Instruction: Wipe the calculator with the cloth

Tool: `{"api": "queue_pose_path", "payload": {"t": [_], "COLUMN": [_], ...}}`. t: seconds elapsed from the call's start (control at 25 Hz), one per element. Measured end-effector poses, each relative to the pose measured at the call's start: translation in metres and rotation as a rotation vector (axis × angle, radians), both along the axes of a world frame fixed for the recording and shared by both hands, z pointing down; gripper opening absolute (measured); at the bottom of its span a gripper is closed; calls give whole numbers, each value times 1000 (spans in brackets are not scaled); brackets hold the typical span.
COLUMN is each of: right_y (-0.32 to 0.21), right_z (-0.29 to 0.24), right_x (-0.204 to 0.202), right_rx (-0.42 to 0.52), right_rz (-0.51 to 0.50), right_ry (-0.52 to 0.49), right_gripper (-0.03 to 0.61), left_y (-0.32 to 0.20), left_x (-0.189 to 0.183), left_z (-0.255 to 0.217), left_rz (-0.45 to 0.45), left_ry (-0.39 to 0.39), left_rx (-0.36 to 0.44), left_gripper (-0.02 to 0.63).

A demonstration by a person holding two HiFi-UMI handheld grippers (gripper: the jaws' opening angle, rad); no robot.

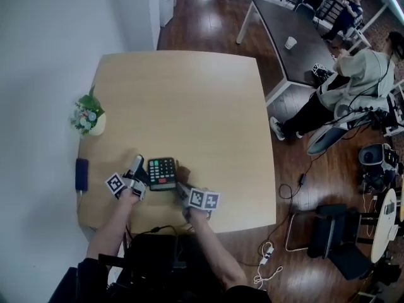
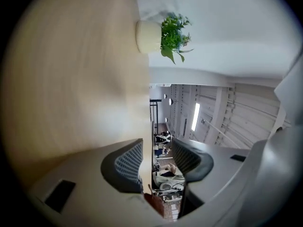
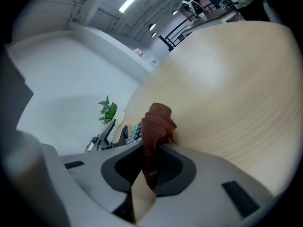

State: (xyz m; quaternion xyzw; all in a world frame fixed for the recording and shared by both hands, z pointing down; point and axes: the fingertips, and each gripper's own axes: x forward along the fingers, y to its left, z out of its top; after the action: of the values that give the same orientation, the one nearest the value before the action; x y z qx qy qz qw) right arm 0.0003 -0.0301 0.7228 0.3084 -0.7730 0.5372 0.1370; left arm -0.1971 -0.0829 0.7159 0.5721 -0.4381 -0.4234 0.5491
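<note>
The black calculator (image 1: 162,172) with a red bar lies flat near the front edge of the wooden table (image 1: 189,100). My left gripper (image 1: 138,163) lies just left of it, turned on its side and pointing level. In the left gripper view the left gripper (image 2: 156,145) stands open with nothing between its pads. My right gripper (image 1: 181,187) sits at the calculator's front right corner. It is shut on a bunched brown cloth (image 3: 158,122), which sticks out beyond the right gripper (image 3: 152,151). The calculator's keys (image 3: 135,132) show just behind the cloth.
A small potted plant (image 1: 88,115) stands at the table's left edge, and a dark blue flat object (image 1: 81,174) lies near the front left. A black chair (image 1: 151,257) is under me. A person (image 1: 353,81) sits at another table (image 1: 297,30) far right.
</note>
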Motion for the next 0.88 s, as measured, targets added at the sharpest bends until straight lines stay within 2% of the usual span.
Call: {"api": "queue_pose_path", "payload": {"t": [0.12, 0.24, 0.32, 0.4, 0.48, 0.52, 0.64, 0.76, 0.88], "right_y": [0, -17, -41, -72, -103, -117, -131, -115, -86], "right_z": [1, -5, -12, -19, -24, -25, -16, -1, -1], "right_x": [-12, 6, 19, 18, 5, -4, -29, -31, -24], "right_rx": [12, 70, 108, 135, 159, 161, 96, 13, -24], "right_rz": [-48, -62, -40, -35, -47, -49, -49, -16, 37], "right_ry": [-3, 55, 64, 48, 45, 42, 11, -9, -39], "right_gripper": [60, 61, 61, 61, 61, 61, 61, 64, 64], "left_y": [-21, 1, 38, 78, 103, 108, 101, 94, 90], "left_x": [-7, 6, 37, 79, 111, 124, 140, 142, 140], "left_z": [-12, -41, -67, -71, -48, -38, -25, -25, -25], "left_rz": [57, 192, 353, 562, 711, 744, 726, 689, 672], "left_ry": [-107, -224, -244, -276, -359, -387, -416, -395, -359], "left_rx": [13, 66, 167, 249, 229, 206, 160, 151, 152], "left_gripper": [181, 181, 180, 147, 135, 133, 121, 121, 120]}}
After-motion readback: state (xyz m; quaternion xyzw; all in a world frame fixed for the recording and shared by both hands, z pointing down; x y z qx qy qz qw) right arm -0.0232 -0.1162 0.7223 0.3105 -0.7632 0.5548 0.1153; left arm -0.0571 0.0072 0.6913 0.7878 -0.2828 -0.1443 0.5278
